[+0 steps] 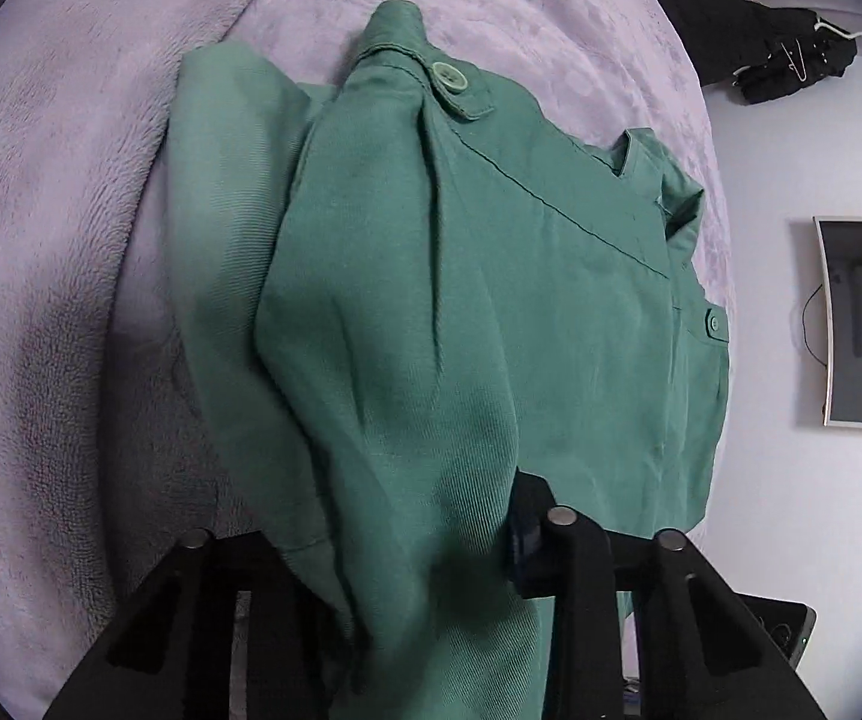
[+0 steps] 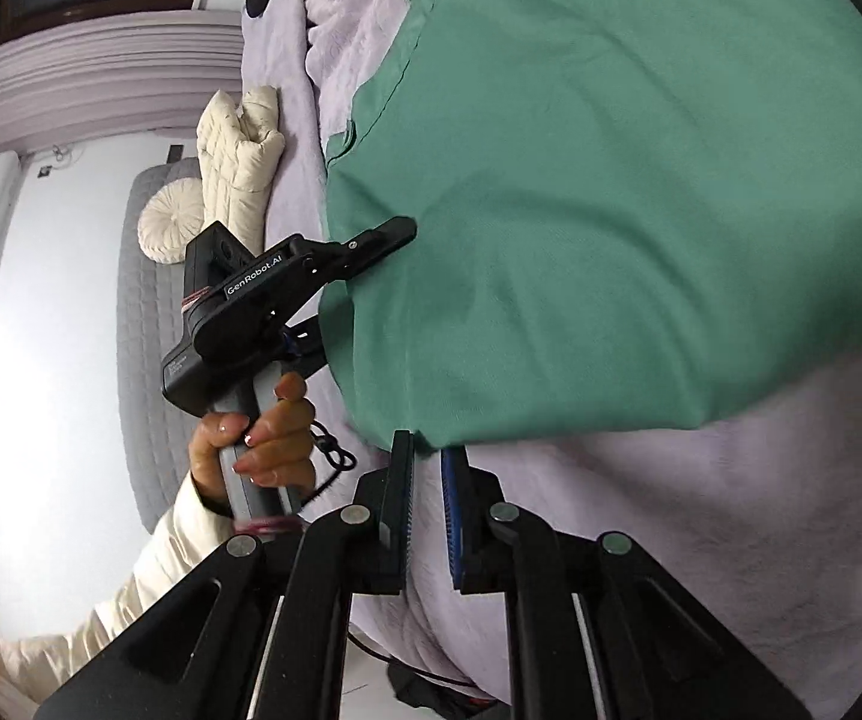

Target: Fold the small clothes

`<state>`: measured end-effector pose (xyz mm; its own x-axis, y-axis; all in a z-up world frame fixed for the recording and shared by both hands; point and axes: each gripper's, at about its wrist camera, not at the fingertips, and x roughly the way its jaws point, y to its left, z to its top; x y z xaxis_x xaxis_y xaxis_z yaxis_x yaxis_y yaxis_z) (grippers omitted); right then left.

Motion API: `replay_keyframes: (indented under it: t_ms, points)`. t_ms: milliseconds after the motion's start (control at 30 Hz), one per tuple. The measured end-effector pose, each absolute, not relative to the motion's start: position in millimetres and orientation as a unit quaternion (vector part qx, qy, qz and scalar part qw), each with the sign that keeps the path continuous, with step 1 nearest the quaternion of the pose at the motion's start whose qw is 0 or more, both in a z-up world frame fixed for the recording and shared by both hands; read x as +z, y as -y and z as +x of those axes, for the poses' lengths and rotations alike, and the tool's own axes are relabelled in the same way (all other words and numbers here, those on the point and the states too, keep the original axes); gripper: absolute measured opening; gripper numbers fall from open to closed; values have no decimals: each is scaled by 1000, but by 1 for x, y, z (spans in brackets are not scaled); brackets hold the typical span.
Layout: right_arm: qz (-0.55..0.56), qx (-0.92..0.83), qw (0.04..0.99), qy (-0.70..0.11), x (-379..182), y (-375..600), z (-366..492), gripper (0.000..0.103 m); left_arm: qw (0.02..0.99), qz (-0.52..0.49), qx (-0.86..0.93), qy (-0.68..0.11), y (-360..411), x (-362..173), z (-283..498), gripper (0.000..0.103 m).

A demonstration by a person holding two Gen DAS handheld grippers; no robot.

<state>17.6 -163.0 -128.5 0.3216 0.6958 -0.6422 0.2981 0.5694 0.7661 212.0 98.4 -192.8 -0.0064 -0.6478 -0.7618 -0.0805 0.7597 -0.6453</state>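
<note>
A green twill garment [image 1: 491, 300] — finely ribbed weave, with buttoned tabs and stitched seams — lies across a lilac fleece blanket [image 1: 71, 240], filling the centre of the left wrist view and the upper right of the right wrist view. At the bottom of the left wrist view, the left gripper [image 1: 431, 546] has a thick fold of the cloth bunched between its black fingers, clamped on it. In the right wrist view the same tool appears at centre left, its matte black body gripped by a hand [image 2: 263, 438] in a cream sleeve, one finger lying over the garment's edge. The right gripper [image 2: 428, 462], at the lower centre, has its ribbed pads nearly together on the garment's lower hem — pinching only its corner. Cream quilted cushions [image 2: 239, 144] rest at upper left.
</note>
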Motion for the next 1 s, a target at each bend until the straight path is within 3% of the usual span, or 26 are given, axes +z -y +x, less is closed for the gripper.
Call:
replay_keyframes:
  t_ms: [33, 200, 367, 533, 800, 1000]
  points:
    - [426, 127, 708, -548, -118, 178, 14, 12, 653, -275, -219, -671, -99, -191, 212, 25]
    - [349, 28, 791, -502, -95, 233, 24, 9, 676, -275, -223, -646, -89, -171, 211, 20]
    - [337, 23, 764, -549, -150, 234, 29, 8, 683, -325, -226, -614, -81, -136, 213, 16]
    - [376, 35, 754, -537, -167, 242, 22, 8, 692, -324, -259, -591, -38, -88, 217, 16]
    - [492, 92, 705, -503, -186, 278, 8, 8, 706, -241, -310, -589, 108, -42, 222, 16]
    - [614, 96, 646, -443, -201, 328, -31, 10, 711, -131, -335, -605, 240, -66, 219, 16]
